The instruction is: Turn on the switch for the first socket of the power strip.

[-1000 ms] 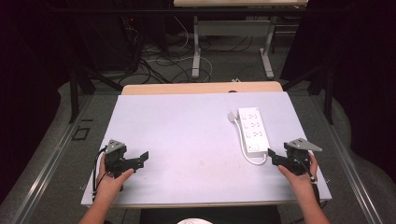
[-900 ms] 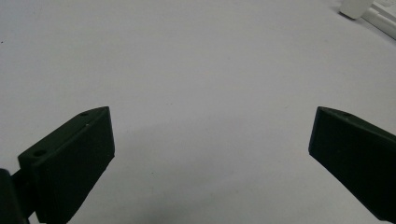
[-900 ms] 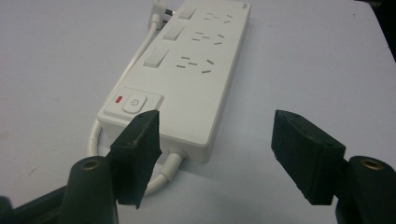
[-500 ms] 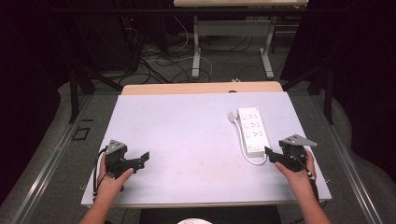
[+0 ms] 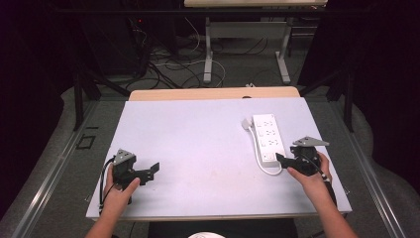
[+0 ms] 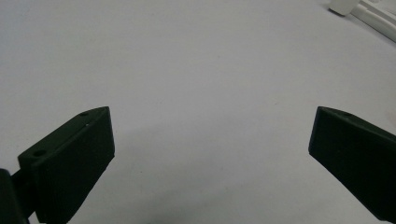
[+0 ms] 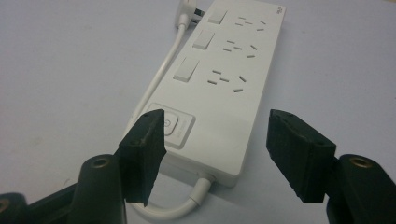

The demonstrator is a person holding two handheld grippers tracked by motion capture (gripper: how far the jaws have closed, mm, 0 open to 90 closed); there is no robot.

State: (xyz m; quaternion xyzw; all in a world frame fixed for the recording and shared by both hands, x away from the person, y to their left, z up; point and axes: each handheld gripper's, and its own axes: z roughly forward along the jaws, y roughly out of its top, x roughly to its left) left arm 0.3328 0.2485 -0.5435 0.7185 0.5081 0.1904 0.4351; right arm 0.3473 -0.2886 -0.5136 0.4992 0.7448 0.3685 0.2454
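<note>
A white power strip (image 5: 266,137) (image 7: 224,79) lies flat on the right half of the white table (image 5: 198,148), its cable (image 7: 161,79) looping along its left side to a plug (image 5: 246,124) (image 7: 187,10) at the far end. My right gripper (image 5: 280,158) (image 7: 215,158) hovers open just short of the strip's near end, jaws wide on either side of it without touching. My left gripper (image 5: 153,169) (image 6: 210,158) is open low over bare table at the front left, nothing between its jaws.
The strip's plug and cable (image 6: 359,9) peek in at the top right of the left gripper view. Beyond the table's wooden far edge (image 5: 213,93) stand desk legs (image 5: 208,49) and tangled floor cables (image 5: 168,64).
The right gripper has crept forward and left toward the near end of the power strip. The left gripper has held still.
</note>
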